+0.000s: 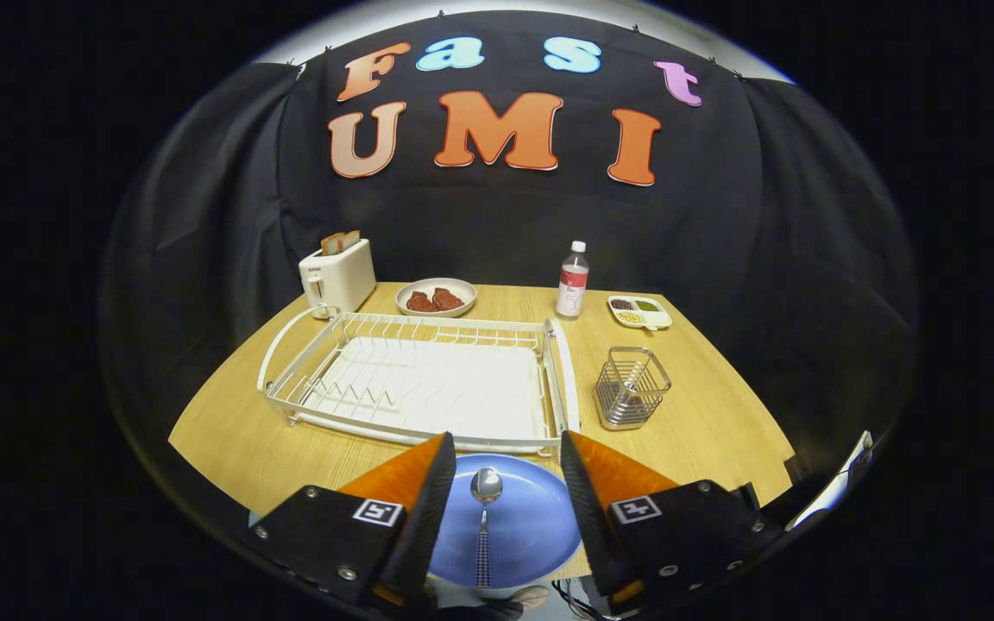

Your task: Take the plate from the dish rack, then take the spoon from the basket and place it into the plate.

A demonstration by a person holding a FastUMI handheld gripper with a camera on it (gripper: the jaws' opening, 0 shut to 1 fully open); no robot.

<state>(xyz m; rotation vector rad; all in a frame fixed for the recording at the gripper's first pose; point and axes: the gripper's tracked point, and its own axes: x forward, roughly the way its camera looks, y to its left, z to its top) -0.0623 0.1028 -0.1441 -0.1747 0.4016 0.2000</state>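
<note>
On the table (pixel 704 414), the dish rack (pixel 428 379) stands w/o any plate in it and the wire basket (pixel 631 388) just beside it looks emptied too, while the blue plate (pixel 531 526) lies at the near edge w/ the spoon (pixel 485 509) resting in it, bowl toward the rack (handle toward the camera). So both steps look done, nothing left but backing off, I'd judge. Tool (pixel 504 483) is wide open over the plate, fingers either side of the spoon, gripping nothing.

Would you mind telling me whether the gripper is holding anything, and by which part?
Nothing is held: the gripper is open, the metal spoon lying free on the blue round plate between its fingers.
</note>
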